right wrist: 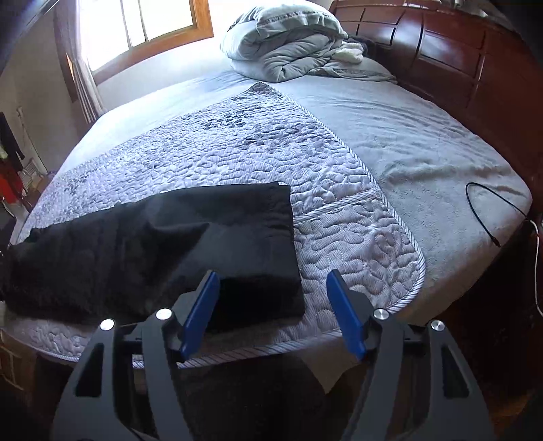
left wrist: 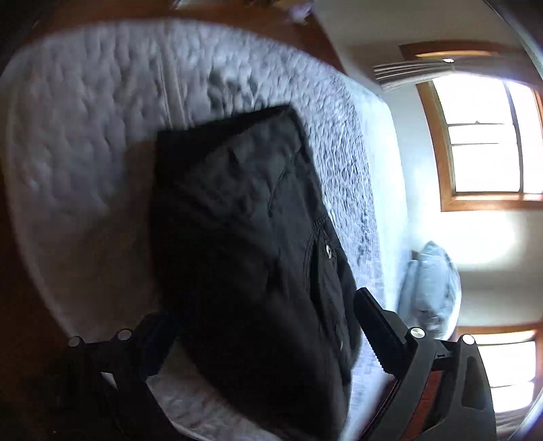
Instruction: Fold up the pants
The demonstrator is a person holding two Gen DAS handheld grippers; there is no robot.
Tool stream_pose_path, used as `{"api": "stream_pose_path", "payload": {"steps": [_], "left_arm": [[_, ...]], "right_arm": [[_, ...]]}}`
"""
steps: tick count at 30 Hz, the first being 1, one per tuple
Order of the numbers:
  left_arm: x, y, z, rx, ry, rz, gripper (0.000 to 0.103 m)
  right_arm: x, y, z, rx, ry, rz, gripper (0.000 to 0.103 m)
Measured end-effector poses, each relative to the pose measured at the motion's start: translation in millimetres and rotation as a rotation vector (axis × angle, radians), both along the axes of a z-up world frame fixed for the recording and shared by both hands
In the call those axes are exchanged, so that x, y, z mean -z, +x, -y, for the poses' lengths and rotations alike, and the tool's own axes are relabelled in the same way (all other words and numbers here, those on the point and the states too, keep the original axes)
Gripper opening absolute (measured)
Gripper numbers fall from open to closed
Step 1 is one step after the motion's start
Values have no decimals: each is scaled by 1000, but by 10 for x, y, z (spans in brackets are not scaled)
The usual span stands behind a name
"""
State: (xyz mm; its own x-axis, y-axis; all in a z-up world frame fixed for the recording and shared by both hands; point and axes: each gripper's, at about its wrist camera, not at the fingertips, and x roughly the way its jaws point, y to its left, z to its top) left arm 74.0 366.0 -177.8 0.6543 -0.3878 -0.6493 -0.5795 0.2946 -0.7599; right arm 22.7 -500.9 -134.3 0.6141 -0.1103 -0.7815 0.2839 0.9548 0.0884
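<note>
- Black pants [right wrist: 152, 251] lie folded on the quilted bedspread [right wrist: 271, 163], near the bed's edge.
- Left gripper [left wrist: 258, 342] hovers over them, jaws spread wide.
- Right gripper [right wrist: 273, 305]: blue-padded jaws apart, empty, above the pants' corner.

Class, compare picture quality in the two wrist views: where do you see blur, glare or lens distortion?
Left wrist view: motion-blurred, the window blown out, the pants nearly featureless black. Right wrist view: sharper, window glare top left, fisheye bowing the quilt edges.
</note>
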Motion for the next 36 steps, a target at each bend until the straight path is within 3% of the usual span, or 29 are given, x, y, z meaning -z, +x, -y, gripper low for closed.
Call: {"api": "stream_pose_path", "payload": {"steps": [2,4,5,7,9,10,12,14,15,17,18,19,21,23,24,27,29,32,36], "left_arm": [[113,97,11,-21,-38,-54,76],[-30,203,41,-8,37,-9,55],[-237,282,82,28,130,55,41],[-595,367,195,103,254,167,31],[-956,382,354,193,399,312,27],[-1144,330,481,253,515,410,26],[-1218,189,625,322,664,504,26],[-996,78,580,329,762,425,26],[-702,100,454,326,782,289,28],[-227,139,316,339,804,79,31],[23,107,259,332,777,13,41],[112,61,235,301,757,3,45],[156,-66,215,222,719,22,53],[111,-139,269,179,711,40,79],[80,-178,308,175,719,40,82],[4,-355,372,205,774,43,88],[-247,-641,507,189,787,47,89],[-351,-772,652,178,732,97,89],[-177,-697,755,189,636,92,89]], "right_arm": [[4,-6,-13,6,3,5,66],[0,-8,-24,8,8,11,68],[-4,-4,-29,10,8,14,69],[-9,18,-46,9,10,15,70],[-26,41,-71,7,1,21,71],[-35,50,-81,7,5,26,73],[-46,65,-110,4,15,33,73],[-55,78,-136,-3,18,36,74],[-60,90,-149,-6,21,36,75],[-72,121,-154,-5,46,34,79],[-80,127,-147,-1,65,33,79],[-106,125,-138,4,92,39,79],[-182,88,-106,25,126,53,82],[-232,41,-49,58,162,55,83],[-243,9,13,81,206,55,83],[-202,-96,194,147,380,80,82],[-105,-113,275,177,503,73,76],[75,-75,292,201,620,57,70],[298,74,240,204,683,16,66]]}}
